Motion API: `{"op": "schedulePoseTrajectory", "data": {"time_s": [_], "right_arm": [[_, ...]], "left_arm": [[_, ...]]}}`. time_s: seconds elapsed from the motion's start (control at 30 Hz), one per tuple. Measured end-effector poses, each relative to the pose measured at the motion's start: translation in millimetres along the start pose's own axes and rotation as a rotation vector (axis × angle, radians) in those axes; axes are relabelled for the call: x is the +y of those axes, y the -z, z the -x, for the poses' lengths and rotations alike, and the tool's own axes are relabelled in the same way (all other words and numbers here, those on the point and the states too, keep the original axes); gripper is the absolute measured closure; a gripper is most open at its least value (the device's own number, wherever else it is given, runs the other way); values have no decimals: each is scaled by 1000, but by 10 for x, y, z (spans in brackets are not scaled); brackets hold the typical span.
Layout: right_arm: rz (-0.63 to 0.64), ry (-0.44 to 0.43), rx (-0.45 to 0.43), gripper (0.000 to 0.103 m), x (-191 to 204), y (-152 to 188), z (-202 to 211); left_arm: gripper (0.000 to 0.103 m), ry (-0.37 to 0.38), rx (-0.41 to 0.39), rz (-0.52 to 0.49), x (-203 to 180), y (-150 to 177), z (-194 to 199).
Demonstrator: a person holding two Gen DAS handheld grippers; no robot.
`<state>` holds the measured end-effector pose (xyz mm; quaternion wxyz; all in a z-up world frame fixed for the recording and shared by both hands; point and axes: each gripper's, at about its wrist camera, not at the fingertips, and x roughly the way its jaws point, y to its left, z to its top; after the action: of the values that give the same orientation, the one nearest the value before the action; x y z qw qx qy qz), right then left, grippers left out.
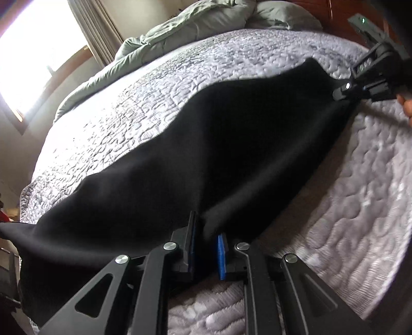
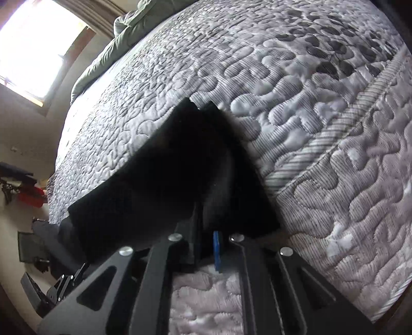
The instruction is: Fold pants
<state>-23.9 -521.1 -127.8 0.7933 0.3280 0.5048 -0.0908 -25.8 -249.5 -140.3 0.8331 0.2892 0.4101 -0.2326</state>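
Observation:
The black pants (image 1: 219,154) are held stretched a little above a grey quilted bed (image 1: 154,103). My left gripper (image 1: 207,232) is shut on the near edge of the fabric between its blue pads. My right gripper (image 1: 346,91) shows at the far right of the left wrist view, pinching the other end. In the right wrist view, my right gripper (image 2: 206,226) is shut on a bunched black corner of the pants (image 2: 185,165), which hides the fingertips. The left gripper (image 2: 61,283) shows at the lower left there.
A crumpled green duvet (image 1: 185,28) and a pillow (image 1: 283,15) lie at the head of the bed. A bright window (image 1: 38,51) with curtains is at the left. The bed's edge (image 2: 54,201) and floor clutter with a red item (image 2: 32,195) are at the left.

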Motion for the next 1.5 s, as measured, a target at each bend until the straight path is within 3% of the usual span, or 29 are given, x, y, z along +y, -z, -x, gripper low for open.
{"op": "schedulePoseTrajectory", "data": {"time_s": [0.03,0.07,0.13,0.2,0.23,0.33,0.43,0.5,0.57,0.6,0.63,0.73,0.77,0.8,0.97,1.17,1.23,1.27,1.3,1.4,1.5], "right_arm": [[10,20,-4,90,37,21,42],[17,44,-10,77,64,36,94],[39,157,-65,62,179,87,290],[73,290,-143,61,333,152,519],[92,301,-165,61,399,177,593],[167,194,-173,60,651,241,702],[227,46,-68,61,990,349,448],[232,0,26,61,1172,440,140],[209,9,107,60,1238,530,-203],[208,35,131,60,1234,569,-340],[220,58,119,60,1238,603,-427],[270,98,88,52,1323,640,-478],[279,101,90,49,1346,641,-496],[280,103,90,48,1358,655,-523],[286,112,83,48,1379,627,-589],[256,85,87,48,1290,654,-528],[258,89,88,48,1249,649,-499],[261,93,88,48,1247,646,-499],[266,97,88,48,1249,644,-497],[280,105,85,48,1316,679,-499],[285,102,84,48,1358,715,-505]], "left_arm": [[90,-7,-6,-2,-18,8,-8],[90,-8,-8,1,-23,6,-10],[89,5,-5,18,0,-4,-21],[89,21,-1,39,53,-15,-38],[89,25,0,48,93,24,-32],[89,23,-5,54,120,31,-48],[89,21,-8,64,130,70,-49],[89,30,-8,78,141,75,-24],[88,60,-2,102,213,84,7],[82,84,6,113,259,91,39],[81,106,11,120,287,95,74],[59,162,17,213,552,186,315],[46,164,17,254,650,234,369],[42,169,13,321,839,320,461],[35,98,117,539,1629,564,396],[35,144,184,726,2282,586,138],[37,173,204,782,2454,576,52],[43,189,219,805,2546,624,10],[64,220,233,833,2630,627,-60],[89,274,258,908,2732,734,-158],[94,269,204,938,2696,822,-26]]}}
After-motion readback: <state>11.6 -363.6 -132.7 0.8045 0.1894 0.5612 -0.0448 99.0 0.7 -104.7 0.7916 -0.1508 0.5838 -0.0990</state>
